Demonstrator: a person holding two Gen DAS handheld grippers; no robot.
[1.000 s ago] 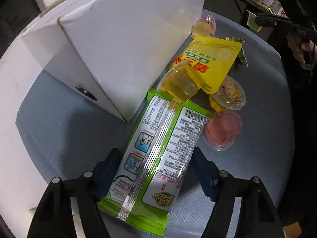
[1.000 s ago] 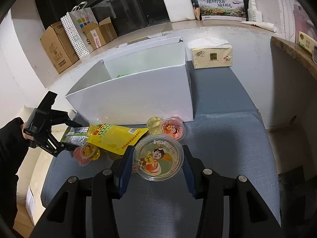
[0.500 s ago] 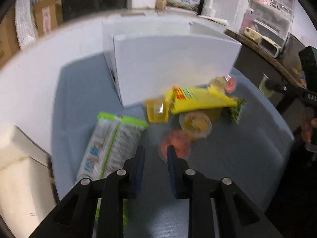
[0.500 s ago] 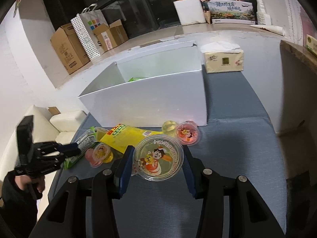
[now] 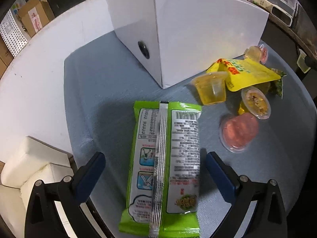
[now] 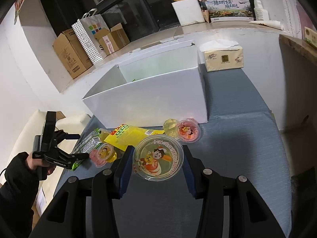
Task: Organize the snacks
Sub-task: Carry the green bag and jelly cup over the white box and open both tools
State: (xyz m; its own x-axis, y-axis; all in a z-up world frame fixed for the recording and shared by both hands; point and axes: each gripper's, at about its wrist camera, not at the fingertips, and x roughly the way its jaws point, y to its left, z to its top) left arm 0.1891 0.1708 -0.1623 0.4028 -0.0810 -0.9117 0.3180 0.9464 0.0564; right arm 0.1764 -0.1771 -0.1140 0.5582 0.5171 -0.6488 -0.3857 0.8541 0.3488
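We see the open box [image 6: 150,97] standing at the back of the table [image 6: 247,138], with the tissue pack [image 6: 223,58] behind its right corner. Before the box lie the pouch [image 6: 130,134] and two small jelly cups [image 6: 188,131] (touching each other). The noodle packet [image 5: 166,170] lies left of the pile, between the left gripper [image 5: 154,166] fingers. The large jelly cup [image 6: 158,157] sits between the right gripper [image 6: 157,158] fingers.

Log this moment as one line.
left gripper: open, straddling green packet | right gripper: shut on jelly cup | white box: open
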